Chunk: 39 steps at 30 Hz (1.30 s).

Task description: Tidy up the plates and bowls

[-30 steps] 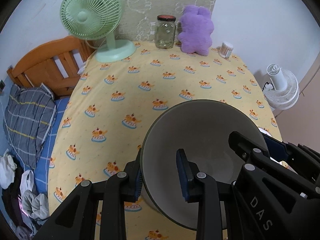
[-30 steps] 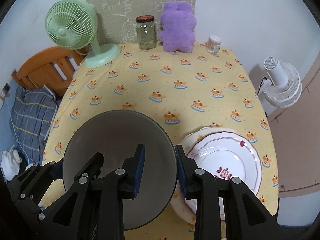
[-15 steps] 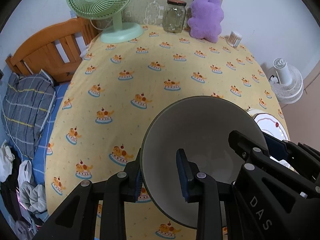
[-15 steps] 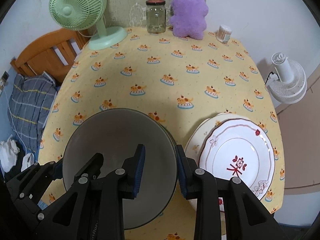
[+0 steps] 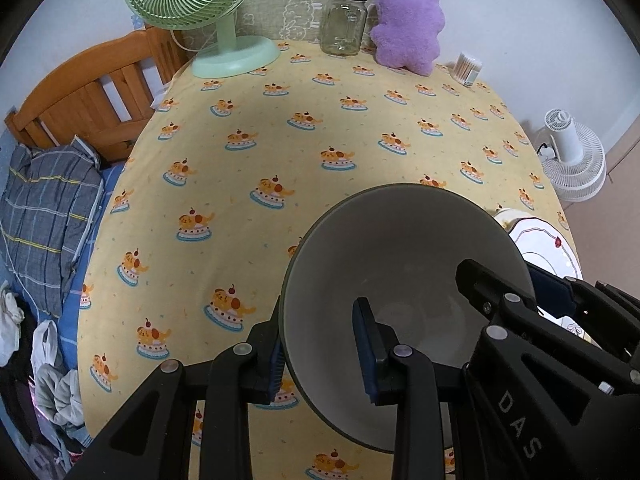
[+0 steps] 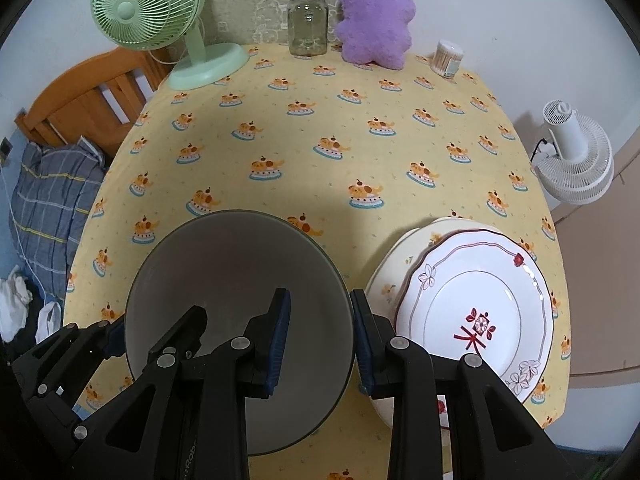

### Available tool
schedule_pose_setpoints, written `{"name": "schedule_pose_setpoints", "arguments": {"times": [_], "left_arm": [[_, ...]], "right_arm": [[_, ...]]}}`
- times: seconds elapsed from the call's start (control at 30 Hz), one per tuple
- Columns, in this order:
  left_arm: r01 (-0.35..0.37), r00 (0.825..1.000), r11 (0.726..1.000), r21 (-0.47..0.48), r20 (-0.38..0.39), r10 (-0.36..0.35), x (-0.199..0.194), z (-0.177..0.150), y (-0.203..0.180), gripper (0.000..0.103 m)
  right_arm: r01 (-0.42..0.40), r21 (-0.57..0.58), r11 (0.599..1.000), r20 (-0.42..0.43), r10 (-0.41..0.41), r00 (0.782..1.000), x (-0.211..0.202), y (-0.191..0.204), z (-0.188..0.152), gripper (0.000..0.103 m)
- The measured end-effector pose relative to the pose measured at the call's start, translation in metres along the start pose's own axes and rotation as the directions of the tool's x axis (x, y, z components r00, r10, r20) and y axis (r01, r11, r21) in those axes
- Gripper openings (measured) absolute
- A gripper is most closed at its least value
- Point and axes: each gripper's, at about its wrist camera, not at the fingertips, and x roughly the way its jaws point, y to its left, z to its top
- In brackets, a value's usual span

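Grey bowl [image 5: 400,280] over near part of yellow tablecloth [image 5: 320,140], left gripper [image 5: 320,350] clamped on its left rim, right gripper [image 6: 320,344] clamped on its right rim, one pad inside and one outside each, stacked plates [image 6: 472,312] just right of bowl

bowl [image 6: 240,280] left of stacked plates [image 6: 472,308] on table [image 6: 360,140]

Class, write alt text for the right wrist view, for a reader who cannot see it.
Both grippers clamp opposite rims of a grey bowl above a yellow cartoon-print tablecloth, the right gripper on its right rim, the left gripper on its left. Stacked floral plates lie just right of it; a green fan, glass jar and purple plush toy line the far edge.
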Motion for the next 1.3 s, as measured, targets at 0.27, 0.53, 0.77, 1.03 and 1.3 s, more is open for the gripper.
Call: {"name": "schedule_pose_setpoints", "arguments": {"times": [0.27, 0.53, 0.77, 1.03, 1.3], "left_arm": [[-0.048, 0.999, 0.998, 0.045, 0.024, 0.047, 0.003, -0.005, -0.008, 0.028], [0.012, 1.000, 1.000, -0.001, 0.000, -0.012, -0.001, -0.006, 0.000, 0.043], [0.033, 0.999, 0.999, 0.018, 0.027, -0.034, -0.013, -0.009, 0.001, 0.068], [0.023, 0.998, 1.000, -0.001, 0.058, -0.023, -0.018, -0.006, -0.001, 0.076], [-0.018, 1.000, 0.996, -0.084, 0.016, 0.020, -0.010, -0.006, 0.003, 0.076]], "right_arm": [[-0.009, 0.024, 1.000, -0.021, 0.010, 1.000, 0.018, -0.008, -0.003, 0.034], [-0.033, 0.046, 0.998, -0.005, 0.033, 0.999, 0.005, -0.011, -0.008, 0.034], [-0.068, 0.062, 0.996, 0.010, 0.067, 0.998, -0.014, -0.019, -0.015, 0.044], [-0.044, 0.087, 0.995, 0.046, 0.040, 0.998, -0.023, -0.039, -0.015, 0.077], [-0.133, 0.100, 0.986, 0.011, 0.132, 0.991, 0.002, -0.055, -0.008, 0.076]]}}
